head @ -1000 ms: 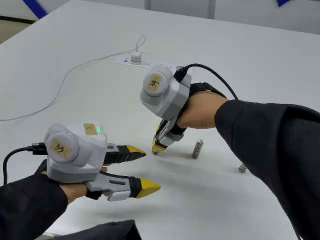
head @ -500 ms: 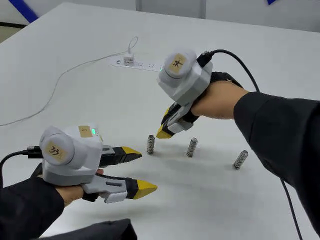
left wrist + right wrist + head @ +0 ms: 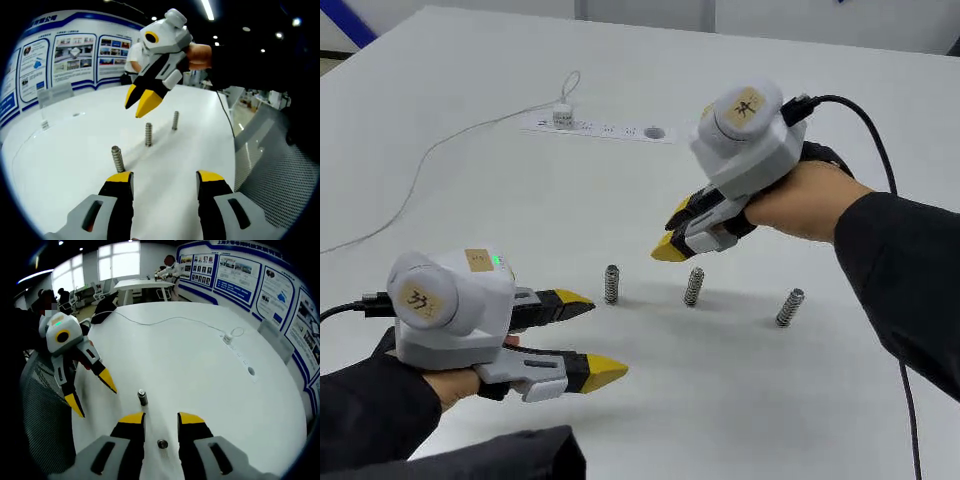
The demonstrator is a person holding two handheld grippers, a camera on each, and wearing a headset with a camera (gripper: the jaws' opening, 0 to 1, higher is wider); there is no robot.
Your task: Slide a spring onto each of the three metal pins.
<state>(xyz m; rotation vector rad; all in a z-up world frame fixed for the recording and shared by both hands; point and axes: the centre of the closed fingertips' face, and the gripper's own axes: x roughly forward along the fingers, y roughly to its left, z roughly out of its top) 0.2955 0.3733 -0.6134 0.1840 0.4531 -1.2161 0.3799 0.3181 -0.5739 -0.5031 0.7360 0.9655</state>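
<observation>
Our left gripper point(image 3: 608, 336) has its yellow-tipped black jaws spread wide and empty, held low over the smooth white tabletop point(image 3: 500, 210). Our right gripper point(image 3: 667, 252) hangs just above the middle spring point(image 3: 694, 286), its jaws a narrow gap apart and pinching nothing. We see three grey metal coils standing roughly upright in a row. The left spring point(image 3: 612, 283) is nearest our left jaws and the right spring point(image 3: 789, 306) farthest. We cannot make out any pins inside the coils.
</observation>
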